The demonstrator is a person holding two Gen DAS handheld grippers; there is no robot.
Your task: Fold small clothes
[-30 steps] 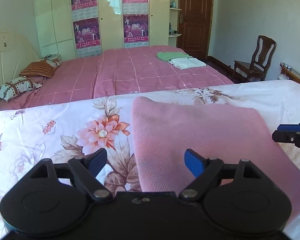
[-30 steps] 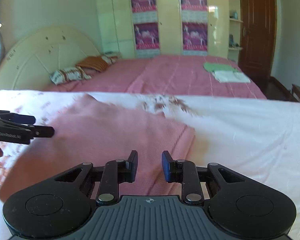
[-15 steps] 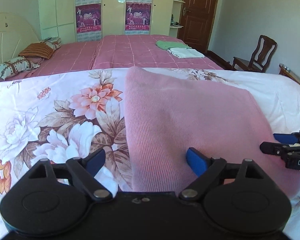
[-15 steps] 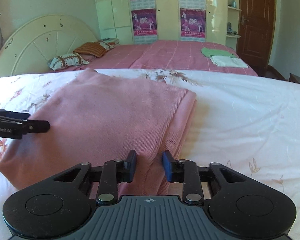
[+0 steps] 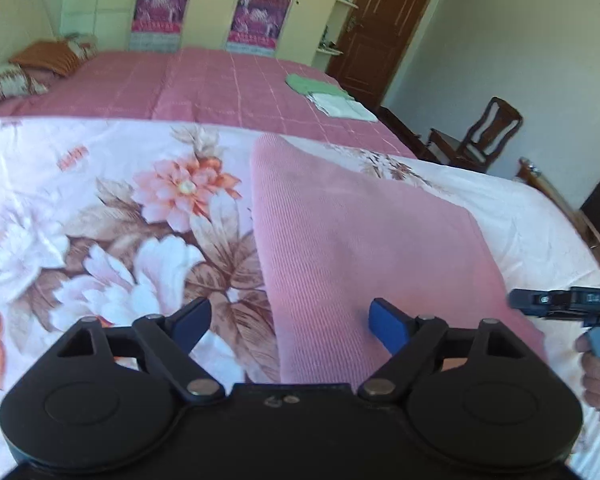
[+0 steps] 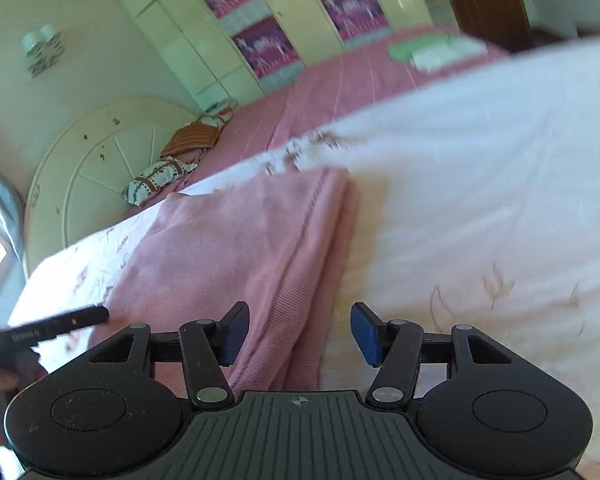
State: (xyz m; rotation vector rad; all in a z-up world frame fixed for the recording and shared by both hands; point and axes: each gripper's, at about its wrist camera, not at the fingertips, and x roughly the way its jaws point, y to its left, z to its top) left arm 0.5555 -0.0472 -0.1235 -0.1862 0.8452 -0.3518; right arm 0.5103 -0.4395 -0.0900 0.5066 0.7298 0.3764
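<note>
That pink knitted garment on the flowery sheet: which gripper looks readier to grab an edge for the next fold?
Probably the right gripper: its opening jaws already straddle the pink garment's layered side edge. The left gripper is closing above the other edge, mostly over the floral sheet.

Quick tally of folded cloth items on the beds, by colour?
Pink: 1, the pink knit garment on the floral sheet
Green: 1, the green cloth on the far pink bed
White: 1, the white cloth beside the green one
Total: 3
</note>
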